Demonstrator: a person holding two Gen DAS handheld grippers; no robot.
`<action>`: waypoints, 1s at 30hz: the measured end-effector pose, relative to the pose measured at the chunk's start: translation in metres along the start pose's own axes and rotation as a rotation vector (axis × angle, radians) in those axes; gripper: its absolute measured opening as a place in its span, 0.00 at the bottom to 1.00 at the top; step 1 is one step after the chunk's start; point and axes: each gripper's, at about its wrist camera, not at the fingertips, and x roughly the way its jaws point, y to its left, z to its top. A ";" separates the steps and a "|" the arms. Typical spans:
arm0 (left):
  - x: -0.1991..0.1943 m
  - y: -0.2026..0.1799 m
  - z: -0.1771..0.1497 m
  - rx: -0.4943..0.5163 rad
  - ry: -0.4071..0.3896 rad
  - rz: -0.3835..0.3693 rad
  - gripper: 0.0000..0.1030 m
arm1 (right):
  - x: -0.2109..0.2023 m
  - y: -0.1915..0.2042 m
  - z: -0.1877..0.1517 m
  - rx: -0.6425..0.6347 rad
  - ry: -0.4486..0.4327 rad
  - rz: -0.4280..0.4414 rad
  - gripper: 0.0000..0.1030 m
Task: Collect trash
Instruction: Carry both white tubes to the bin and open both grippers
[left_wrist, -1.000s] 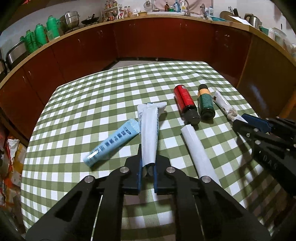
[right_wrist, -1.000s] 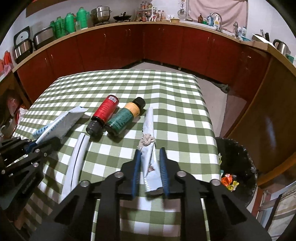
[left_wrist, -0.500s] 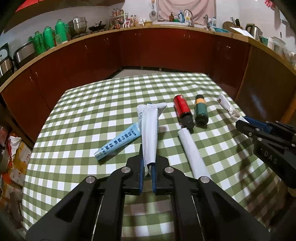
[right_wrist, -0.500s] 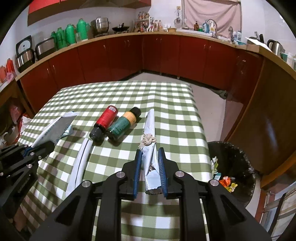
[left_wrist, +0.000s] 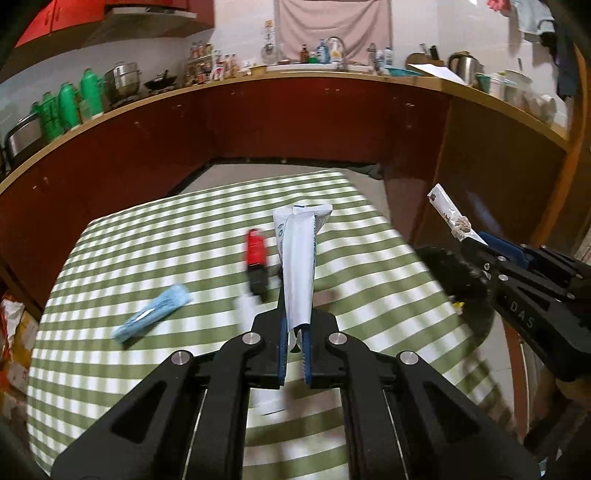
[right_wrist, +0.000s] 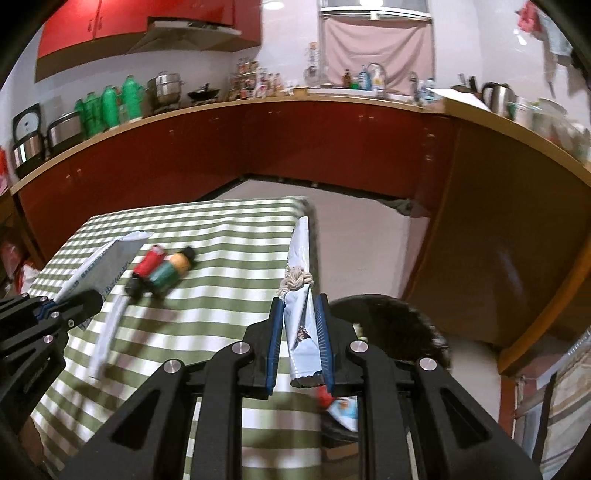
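The right gripper (right_wrist: 300, 345), clamping a wrapper (right_wrist: 301, 295), hangs nearer the bin (right_wrist: 391, 325) than the left gripper (left_wrist: 294, 345) clenching its tube (left_wrist: 298, 258).

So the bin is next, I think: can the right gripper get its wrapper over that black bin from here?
Probably yes. The right gripper, shut on the wrapper, is already past the table's edge, and the black bin sits open just beyond with nothing between.
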 end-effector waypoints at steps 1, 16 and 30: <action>0.003 -0.009 0.002 0.010 0.000 -0.011 0.06 | 0.000 -0.008 -0.001 0.010 -0.001 -0.012 0.19; 0.038 -0.102 0.022 0.106 -0.001 -0.070 0.06 | 0.002 -0.077 -0.012 0.084 -0.008 -0.101 0.19; 0.063 -0.138 0.031 0.134 0.023 -0.079 0.06 | 0.015 -0.101 -0.019 0.116 -0.014 -0.107 0.19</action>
